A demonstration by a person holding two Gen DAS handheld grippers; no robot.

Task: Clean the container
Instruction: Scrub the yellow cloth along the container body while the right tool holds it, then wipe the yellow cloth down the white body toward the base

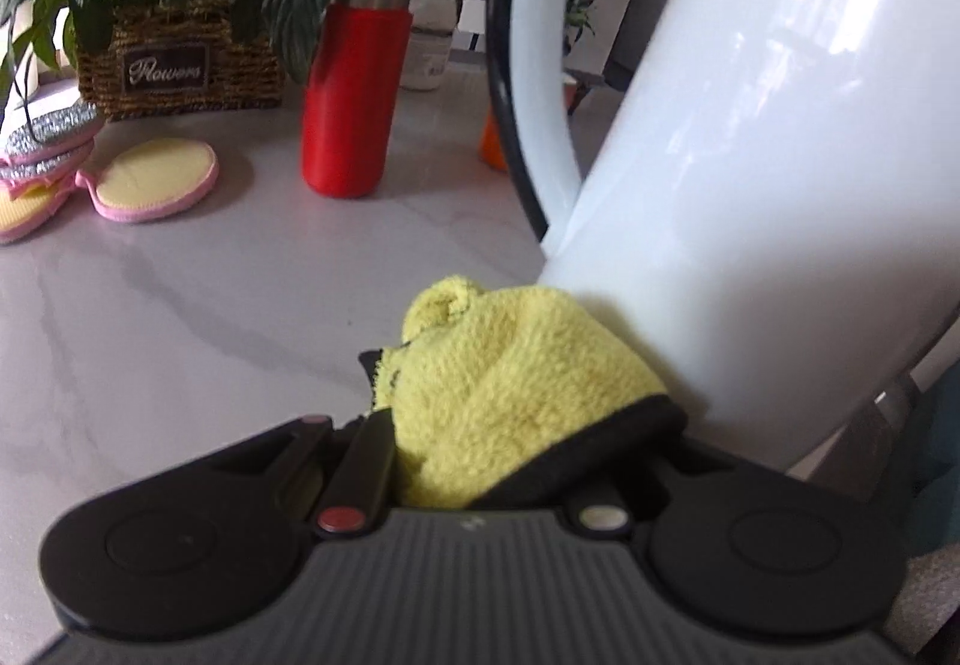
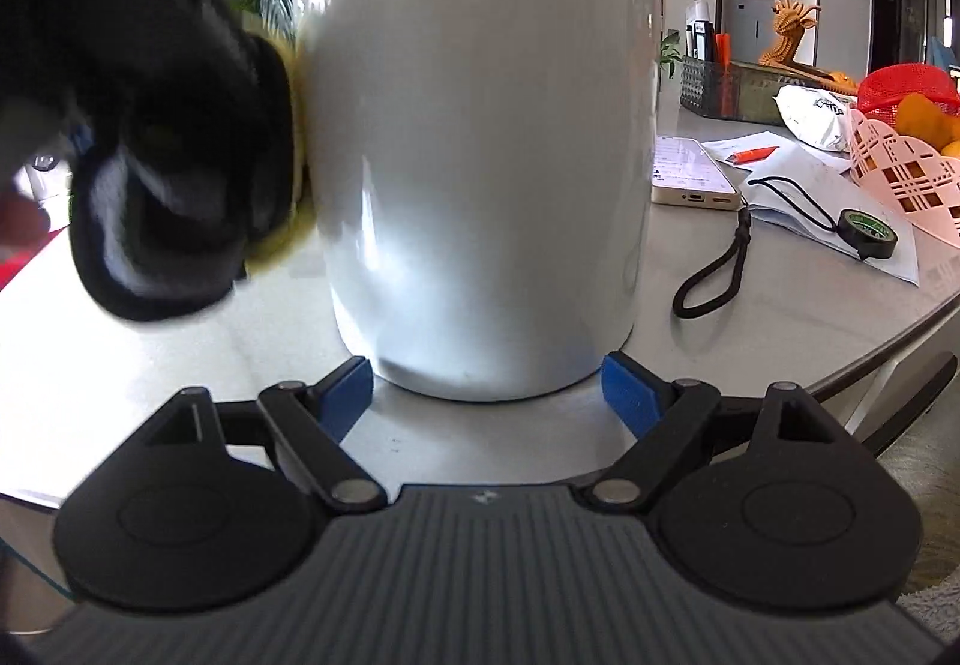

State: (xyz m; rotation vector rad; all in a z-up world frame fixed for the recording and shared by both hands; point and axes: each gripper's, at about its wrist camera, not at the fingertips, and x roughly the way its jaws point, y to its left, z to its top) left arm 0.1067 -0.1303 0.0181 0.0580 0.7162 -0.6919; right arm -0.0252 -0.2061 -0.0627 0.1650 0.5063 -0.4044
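woven basket label reads "flowers".

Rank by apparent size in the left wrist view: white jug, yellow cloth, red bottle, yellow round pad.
1. White jug, though nearness inflates it.
2. Yellow cloth, also near.
3. Red bottle.
4. Round pad.

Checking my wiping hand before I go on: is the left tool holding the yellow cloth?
Yes, in the left wrist view the yellow cloth is bunched between the fingers of the left tool, lying against the white container.
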